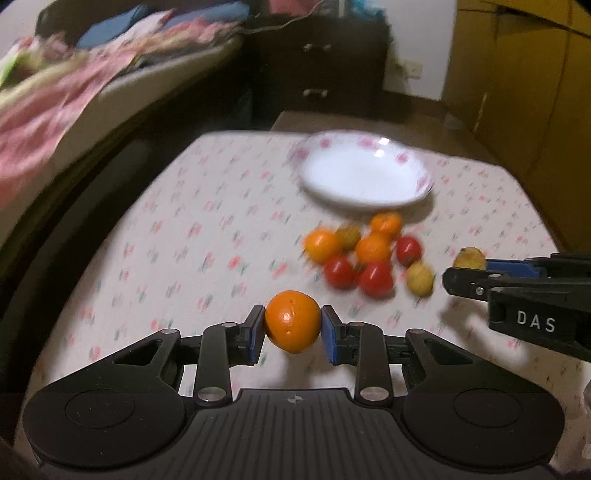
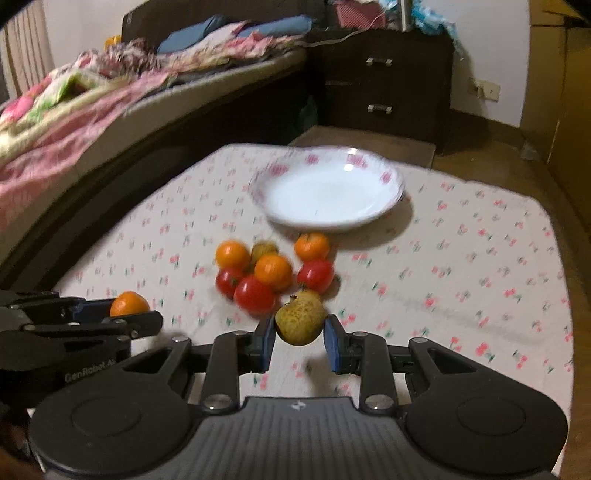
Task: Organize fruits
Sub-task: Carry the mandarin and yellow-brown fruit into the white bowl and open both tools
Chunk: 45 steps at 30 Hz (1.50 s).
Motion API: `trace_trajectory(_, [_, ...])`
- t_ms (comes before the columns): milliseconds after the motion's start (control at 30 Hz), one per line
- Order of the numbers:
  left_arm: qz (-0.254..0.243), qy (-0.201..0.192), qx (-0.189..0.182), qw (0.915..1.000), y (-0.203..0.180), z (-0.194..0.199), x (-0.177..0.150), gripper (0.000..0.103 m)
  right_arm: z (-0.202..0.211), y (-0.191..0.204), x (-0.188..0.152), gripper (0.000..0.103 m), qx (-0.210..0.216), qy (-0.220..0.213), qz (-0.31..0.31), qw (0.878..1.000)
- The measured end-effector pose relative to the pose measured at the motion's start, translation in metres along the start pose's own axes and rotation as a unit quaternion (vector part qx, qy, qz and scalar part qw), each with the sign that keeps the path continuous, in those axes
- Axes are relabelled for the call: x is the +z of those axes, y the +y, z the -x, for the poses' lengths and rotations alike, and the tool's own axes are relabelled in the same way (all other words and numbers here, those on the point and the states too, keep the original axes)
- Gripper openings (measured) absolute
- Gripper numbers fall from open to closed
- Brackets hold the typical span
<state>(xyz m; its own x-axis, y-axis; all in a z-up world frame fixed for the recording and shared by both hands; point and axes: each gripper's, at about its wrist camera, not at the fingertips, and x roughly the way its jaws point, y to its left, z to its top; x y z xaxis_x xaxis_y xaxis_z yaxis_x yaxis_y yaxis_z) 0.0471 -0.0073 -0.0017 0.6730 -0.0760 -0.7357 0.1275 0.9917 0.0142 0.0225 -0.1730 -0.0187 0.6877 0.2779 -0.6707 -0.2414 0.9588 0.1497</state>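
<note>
Left gripper [image 1: 293, 332] clamped on an orange [image 1: 293, 320], right gripper [image 2: 300, 338] clenched around a yellow-green fruit [image 2: 300, 324], above the flowered tablecloth [image 2: 461, 295] near a white plate [image 2: 328, 192].

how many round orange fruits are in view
4. One round orange fruit is clamped in the left gripper; three lie in the pile before the white plate: left, middle, nearest the plate. Others may be hidden.

A bed [image 2: 92, 110] with a pink flowery blanket [image 2: 44, 147] stands on the left side of the room. Blue pillows [image 2: 207, 31] lie on it. A dark chest of drawers [image 2: 384, 81] stands by the white wall [image 2: 484, 55]. A yellow-brown cupboard [image 1: 524, 92] is on the right.
</note>
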Motion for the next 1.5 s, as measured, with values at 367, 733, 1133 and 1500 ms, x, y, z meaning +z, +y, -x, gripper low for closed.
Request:
trace_trajectory(367, [0.016,-0.024,-0.051,0.9983,-0.007,-0.047,0.075,0.04,-0.029,-0.033,0.055,0.039,-0.011,-0.022,-0.022,0.999])
trace_trajectory(733, [0.014,-0.022,-0.061,0.9978,-0.015,-0.095,0.107,0.04,-0.084,-0.038,0.094,0.039,-0.011,-0.021,0.0,1.0])
trace_trajectory(1133, [0.017,-0.003,-0.054,0.9984,-0.018,-0.122,0.111,0.039,-0.118,-0.051,0.098,0.039,-0.004,0.003,0.007,1.0])
trace_trajectory(1500, [0.012,0.005,-0.045,0.9989,-0.02,-0.125,0.108,0.039,-0.124,-0.05,0.097,0.04,-0.004,0.011,0.008,1.0])
